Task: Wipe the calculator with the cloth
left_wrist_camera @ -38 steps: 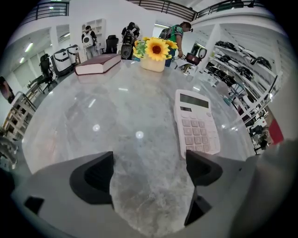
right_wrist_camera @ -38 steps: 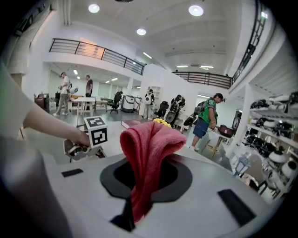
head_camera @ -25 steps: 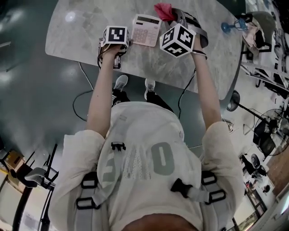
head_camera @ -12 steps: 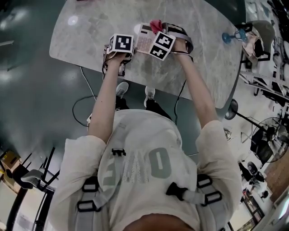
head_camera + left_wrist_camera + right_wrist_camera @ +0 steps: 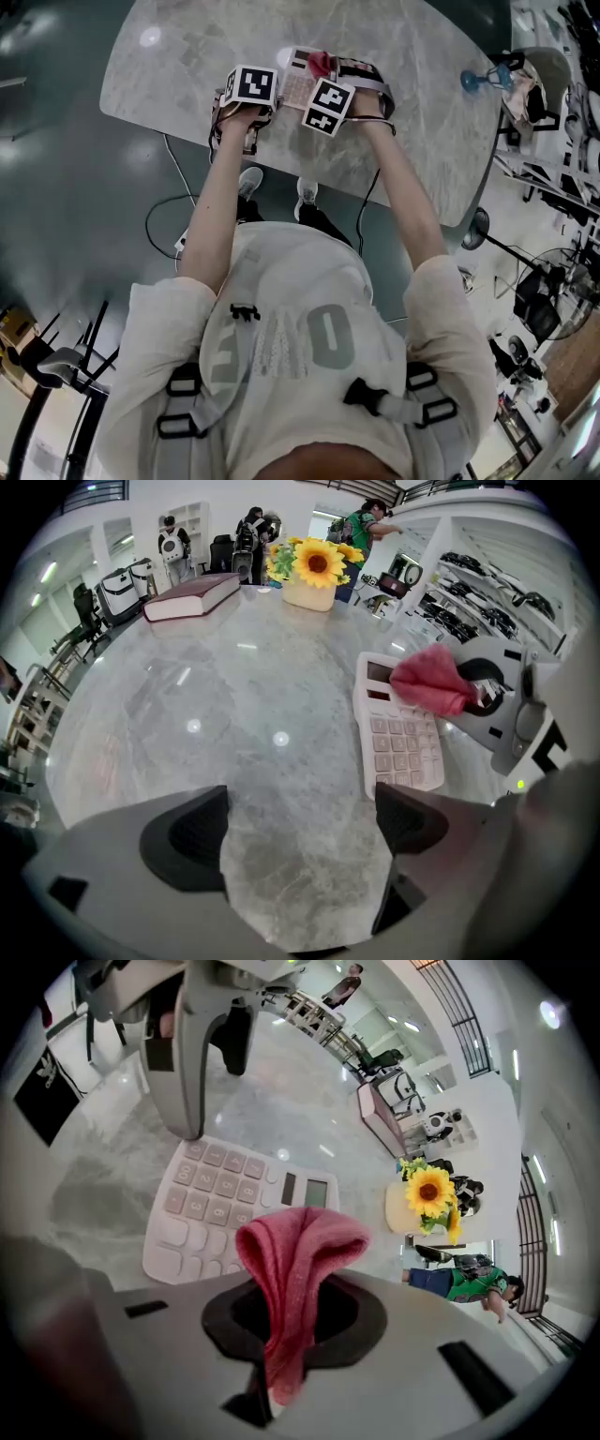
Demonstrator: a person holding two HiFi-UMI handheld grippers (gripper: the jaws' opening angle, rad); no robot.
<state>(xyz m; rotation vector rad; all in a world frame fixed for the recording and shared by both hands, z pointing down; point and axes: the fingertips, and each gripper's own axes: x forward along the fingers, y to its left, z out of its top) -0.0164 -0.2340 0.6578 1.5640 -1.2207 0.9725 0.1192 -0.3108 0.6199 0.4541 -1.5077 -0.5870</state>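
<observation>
On the marble table [image 5: 422,112], head view, we log 1 calculator [image 5: 292,82]. Left gripper view: left gripper [image 5: 300,832], jaws apart, nothing between, calculator just beside. Right gripper view: right gripper [image 5: 292,1314] clamps 1 red cloth [image 5: 298,1241] over the calculator.

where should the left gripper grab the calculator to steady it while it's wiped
Probably the near short edge, at the key end of the calculator, coming in low from the person's side with the left gripper. It lies flat and thin on the table, and the cloth is held over its display end, so the near end is free. The left jaws stand open and empty.
</observation>
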